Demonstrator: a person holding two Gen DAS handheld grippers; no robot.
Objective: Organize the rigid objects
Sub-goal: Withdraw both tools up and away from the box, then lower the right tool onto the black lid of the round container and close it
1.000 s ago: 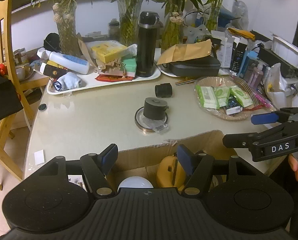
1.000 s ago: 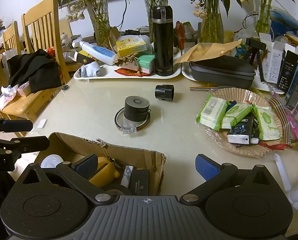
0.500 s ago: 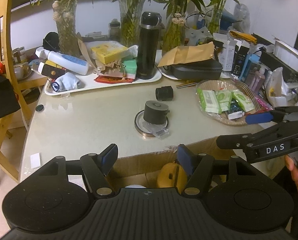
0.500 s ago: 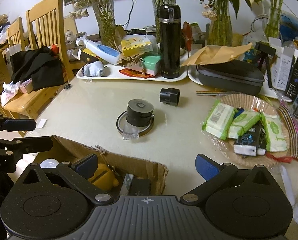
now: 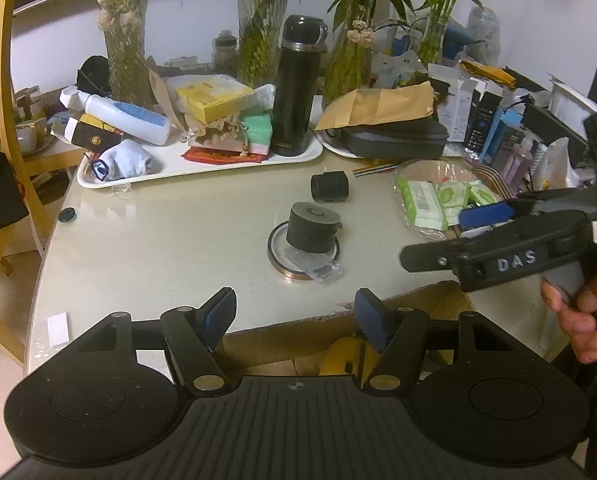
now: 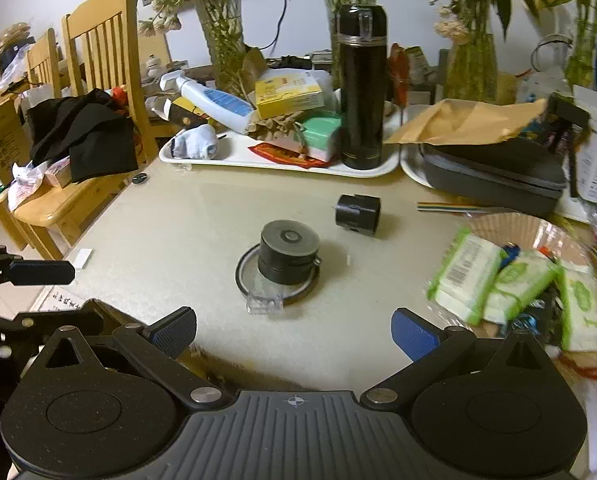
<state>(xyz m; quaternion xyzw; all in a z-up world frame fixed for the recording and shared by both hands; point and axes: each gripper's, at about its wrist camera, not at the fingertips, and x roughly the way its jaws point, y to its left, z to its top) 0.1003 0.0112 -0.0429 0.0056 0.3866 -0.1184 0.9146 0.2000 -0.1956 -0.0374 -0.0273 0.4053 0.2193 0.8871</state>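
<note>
Cluttered table [image 5: 158,240]; dark cylinder [image 6: 288,256] on ring, cardboard box [image 5: 298,336] near.

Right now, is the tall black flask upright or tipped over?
Upright: the flask stands on its base on the white tray, lid on top.

We see bamboo stalks in glass vases [image 5: 124,56] behind a white tray [image 6: 234,156] on the bench [image 5: 158,240], a wooden chair [image 6: 98,80] draped with black cloth [image 6: 82,132], and a wicker basket [image 6: 510,224] holding wet-wipe packs [image 6: 466,276].
</note>
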